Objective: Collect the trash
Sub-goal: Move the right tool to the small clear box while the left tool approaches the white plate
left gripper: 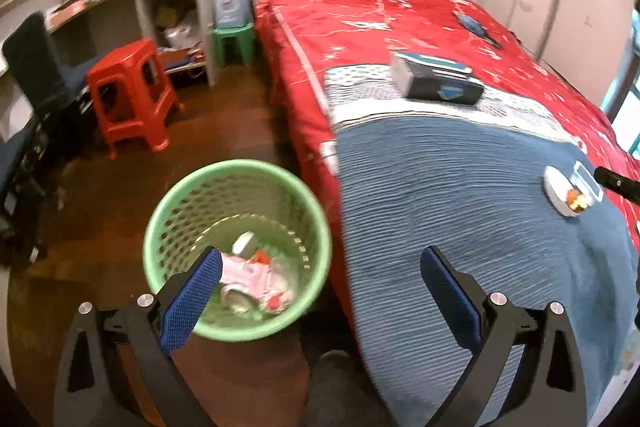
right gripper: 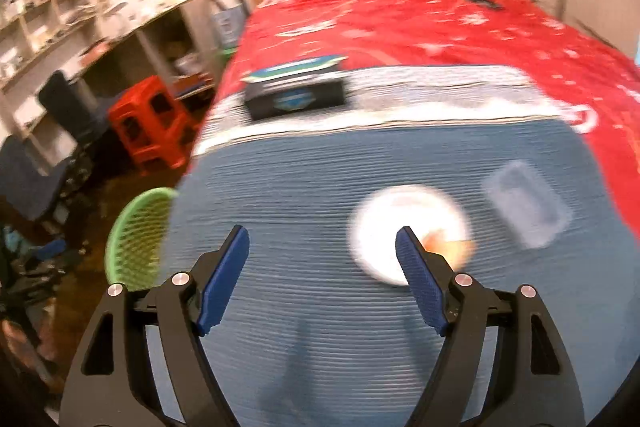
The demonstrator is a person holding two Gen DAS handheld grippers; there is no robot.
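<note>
A green mesh waste basket [left gripper: 168, 215] stands on the wooden floor beside the bed, holding crumpled pink and white wrappers [left gripper: 256, 279] and a can. My left gripper [left gripper: 320, 259] hangs open above the basket's right rim and the bed edge, with nothing between its fingers. On the blue blanket [right gripper: 304, 179] lies a white plate [right gripper: 380, 223] with orange food scraps [right gripper: 448, 247], and a clear plastic container [right gripper: 524, 205] lies to its right. My right gripper [right gripper: 322, 233] is open and empty over the blanket; its right finger overlaps the plate. The basket [right gripper: 136, 239] shows at the left.
A dark tissue box [left gripper: 436, 79] rests mid-bed on the red cover [left gripper: 400, 15]. A red stool [left gripper: 132, 95], a green stool [left gripper: 234, 43] and a dark office chair [left gripper: 36, 67] stand on the floor by the desk shelves. The other gripper's tip [left gripper: 616, 181] pokes in at the right.
</note>
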